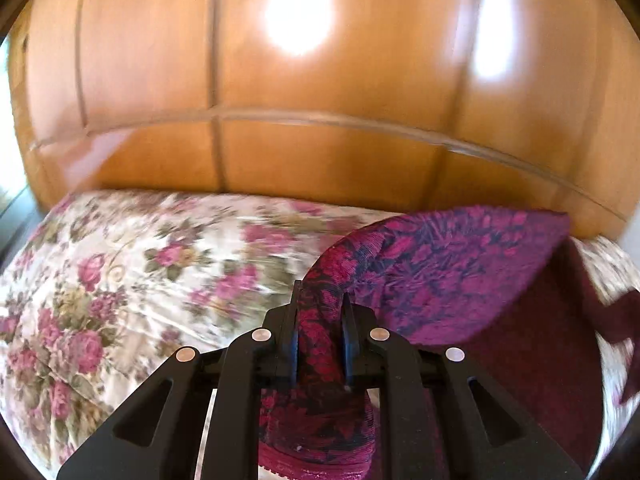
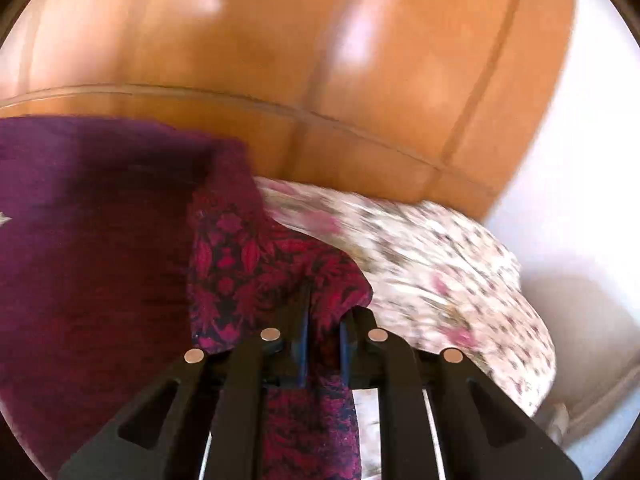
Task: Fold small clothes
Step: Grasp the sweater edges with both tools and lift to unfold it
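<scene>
- Left wrist view shows your left gripper (image 1: 320,308) clamped on a bunched fold of the garment (image 1: 460,272), a magenta and dark-blue patterned knit with a plain maroon inner face.
- From the right wrist view, your right gripper (image 2: 324,316) is likewise closed on a gathered edge of that garment (image 2: 256,256), cloth pinched between both fingers.
- You have the garment lifted above the floral bedspread (image 1: 120,272), stretched between the two grippers; its lower part hangs out of view, so you cannot tell whether it touches the bed.
- Expect it to handle soft and light: it sags, curls and bunches at each pinch, with no stiffness to hold a crease by itself. The ribbed knit looks grippy rather than slippery, so a slip seems unlikely.
- Hold it at corners or along a hem; a thick wad in the fingers, as now, will likely leave the edge uneven when laid down.
- Both grippers point roughly level toward the wooden wardrobe (image 1: 280,152) behind the bed, the left one angled slightly so the cloth sweeps to its right.
- Blur in both views suggests motion.
</scene>
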Demonstrator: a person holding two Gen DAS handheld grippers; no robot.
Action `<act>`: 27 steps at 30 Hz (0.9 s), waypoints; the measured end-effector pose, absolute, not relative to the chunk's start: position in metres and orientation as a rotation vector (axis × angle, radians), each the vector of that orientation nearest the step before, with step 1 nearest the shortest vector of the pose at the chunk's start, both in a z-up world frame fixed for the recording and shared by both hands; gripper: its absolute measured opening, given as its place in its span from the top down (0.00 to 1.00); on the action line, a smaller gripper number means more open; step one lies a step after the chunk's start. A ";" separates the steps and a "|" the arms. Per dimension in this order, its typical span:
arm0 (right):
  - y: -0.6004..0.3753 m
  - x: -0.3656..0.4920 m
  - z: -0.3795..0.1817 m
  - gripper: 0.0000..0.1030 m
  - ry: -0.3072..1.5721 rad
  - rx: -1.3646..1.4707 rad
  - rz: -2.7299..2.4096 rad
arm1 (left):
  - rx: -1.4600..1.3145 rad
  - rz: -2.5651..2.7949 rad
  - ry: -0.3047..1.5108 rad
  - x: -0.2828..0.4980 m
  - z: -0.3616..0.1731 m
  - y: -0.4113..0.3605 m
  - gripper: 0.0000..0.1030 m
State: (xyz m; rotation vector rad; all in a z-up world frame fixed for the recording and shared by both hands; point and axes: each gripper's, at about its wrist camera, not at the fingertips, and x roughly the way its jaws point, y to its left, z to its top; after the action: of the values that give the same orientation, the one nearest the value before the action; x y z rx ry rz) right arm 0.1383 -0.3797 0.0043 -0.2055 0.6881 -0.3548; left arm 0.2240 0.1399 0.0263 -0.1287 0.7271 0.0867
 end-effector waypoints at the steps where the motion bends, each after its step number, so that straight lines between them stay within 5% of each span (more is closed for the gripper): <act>1: -0.394 0.143 0.003 0.90 0.702 -0.176 -0.383 | -0.137 0.134 0.754 0.242 0.020 0.150 0.86; 5: -0.462 0.179 -0.008 0.90 0.774 -0.040 -0.537 | -0.119 0.256 0.824 0.286 -0.003 0.174 0.86; 8: -0.502 0.200 -0.023 0.90 0.843 0.037 -0.605 | -0.176 0.343 0.890 0.305 -0.025 0.191 0.65; 10: -0.524 0.210 -0.036 0.89 0.888 0.085 -0.627 | -0.165 0.374 0.874 0.304 -0.030 0.193 0.42; 13: -0.540 0.212 -0.048 0.83 0.931 0.135 -0.614 | -0.109 0.358 0.851 0.295 -0.028 0.186 0.40; 21: -0.514 0.206 -0.047 0.23 0.944 0.196 -0.455 | -0.065 0.063 0.824 0.232 -0.028 0.154 0.33; 27: -0.555 0.157 -0.031 0.06 0.881 0.509 -0.539 | -0.164 -0.158 0.921 0.205 -0.055 0.125 0.32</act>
State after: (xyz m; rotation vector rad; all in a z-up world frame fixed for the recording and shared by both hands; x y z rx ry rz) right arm 0.1568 -0.5545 -0.0307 0.5091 0.8811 -0.5389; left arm 0.2053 0.1248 -0.0545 -0.1645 0.9210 -0.1580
